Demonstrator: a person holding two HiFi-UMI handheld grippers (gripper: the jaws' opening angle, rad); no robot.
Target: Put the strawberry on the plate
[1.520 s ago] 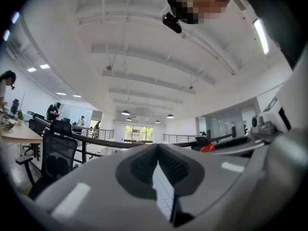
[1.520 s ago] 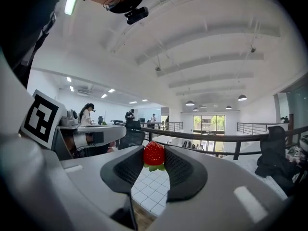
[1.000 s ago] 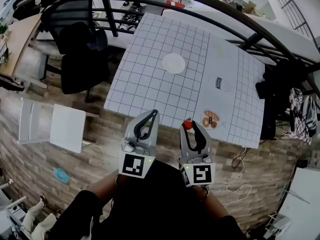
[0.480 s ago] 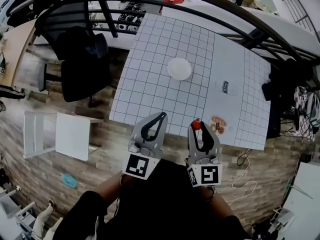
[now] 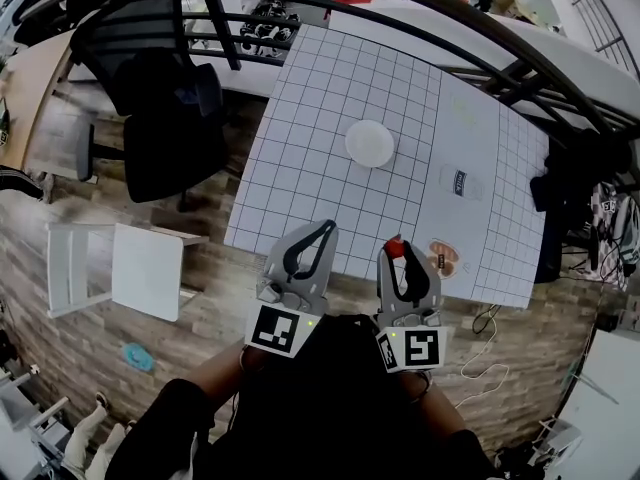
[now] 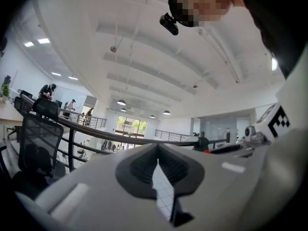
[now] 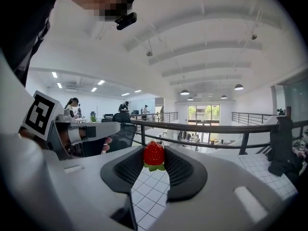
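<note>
Both grippers have come forward since a second ago, and their tips now hang over the near edge of the white gridded table (image 5: 300,168) rather than short of it. The right gripper (image 5: 397,244) is clamped on the strawberry (image 7: 154,154), which sits red end up between the tips of the dark ribbed pads (its green leaves point down toward the table). The left gripper (image 5: 327,225) is beside it on the left, its jaws closed tip to tip with nothing between them. The round white plate (image 5: 370,143) lies farther along the table, well apart from both grippers and bare. A small printed card (image 5: 442,256) lies near the table edge just right of the strawberry.
</note>
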